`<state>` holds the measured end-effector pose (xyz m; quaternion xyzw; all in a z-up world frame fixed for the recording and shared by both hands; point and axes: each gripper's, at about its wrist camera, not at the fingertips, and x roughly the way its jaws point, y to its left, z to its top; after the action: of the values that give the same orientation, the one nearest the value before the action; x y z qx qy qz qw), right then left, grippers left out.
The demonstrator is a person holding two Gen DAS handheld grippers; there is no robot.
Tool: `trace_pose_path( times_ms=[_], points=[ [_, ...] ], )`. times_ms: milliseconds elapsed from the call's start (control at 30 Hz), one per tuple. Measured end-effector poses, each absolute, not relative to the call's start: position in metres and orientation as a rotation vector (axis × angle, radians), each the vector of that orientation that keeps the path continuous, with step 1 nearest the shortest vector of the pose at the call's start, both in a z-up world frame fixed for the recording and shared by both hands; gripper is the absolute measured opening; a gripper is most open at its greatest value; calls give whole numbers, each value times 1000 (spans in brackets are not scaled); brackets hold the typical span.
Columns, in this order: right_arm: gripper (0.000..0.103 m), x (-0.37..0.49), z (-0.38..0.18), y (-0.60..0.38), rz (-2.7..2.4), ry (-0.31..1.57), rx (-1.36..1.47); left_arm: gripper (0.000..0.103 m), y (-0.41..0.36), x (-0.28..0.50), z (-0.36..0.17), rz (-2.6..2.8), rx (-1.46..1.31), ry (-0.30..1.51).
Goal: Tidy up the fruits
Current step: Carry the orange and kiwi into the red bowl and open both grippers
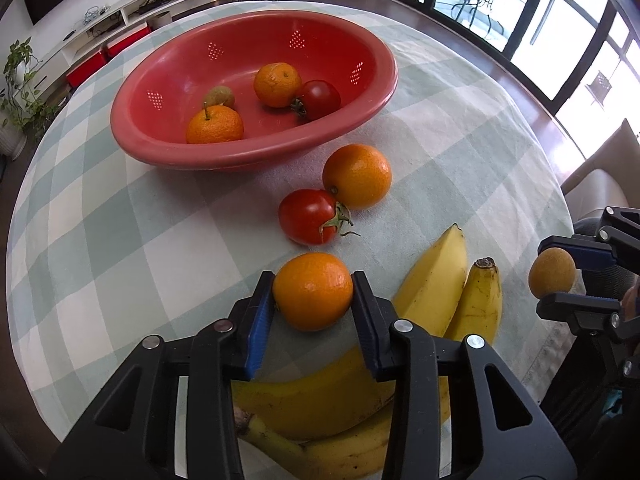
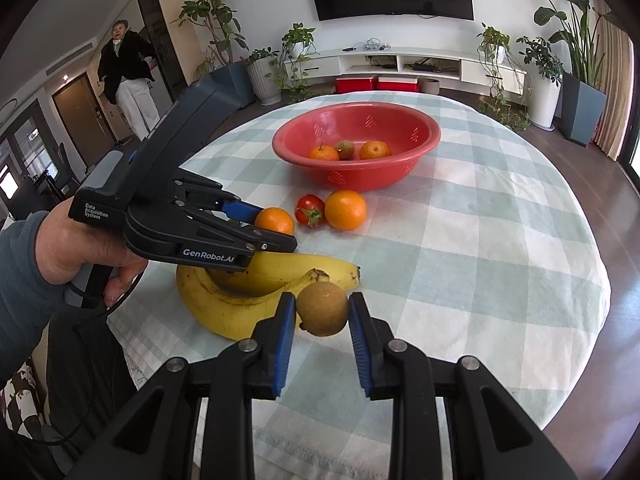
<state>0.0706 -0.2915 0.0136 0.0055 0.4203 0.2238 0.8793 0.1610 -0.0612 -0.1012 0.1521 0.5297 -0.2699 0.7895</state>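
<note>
The table holds 4 oranges (image 1: 313, 297), 2 tomatoes (image 1: 308, 216), 2 brown fruits (image 2: 322, 309), 3 bananas (image 1: 434, 284), and 1 red bowl (image 1: 256, 152).

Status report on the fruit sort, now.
Left hand-held gripper shut on orange. Right hand-held gripper shut on brown fruit. Red bowl ahead; tomato and second orange between.

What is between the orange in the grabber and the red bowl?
In the left wrist view, a tomato and another orange lie between the held orange and the red bowl.

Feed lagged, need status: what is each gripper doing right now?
Left gripper: closed on an orange on the table.
Right gripper: closed on a small brown fruit.
</note>
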Motion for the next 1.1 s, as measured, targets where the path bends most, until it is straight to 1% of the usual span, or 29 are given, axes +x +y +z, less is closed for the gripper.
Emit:
trace_pose_path(
  times_ms=[200, 367, 567, 733, 900, 1100],
  points=[
    [29, 70, 17, -292, 458, 870, 7, 35, -44, 150, -84, -593, 280, 1111],
    [29, 77, 24, -296, 443, 863, 2, 35, -33, 146, -55, -609, 232, 1055],
    [29, 95, 48, -302, 425, 816, -16, 35, -23, 172, -18, -595, 182, 988],
    [29, 123, 73, -302, 423, 768, -29, 35, -21, 209, -1, -568, 156, 957],
    [29, 159, 86, -292, 431, 755, -66, 35, -31, 238, 0, -550, 164, 951],
    [29, 204, 79, -278, 441, 799, -79, 35, -47, 259, -20, -554, 178, 984]
  ],
)
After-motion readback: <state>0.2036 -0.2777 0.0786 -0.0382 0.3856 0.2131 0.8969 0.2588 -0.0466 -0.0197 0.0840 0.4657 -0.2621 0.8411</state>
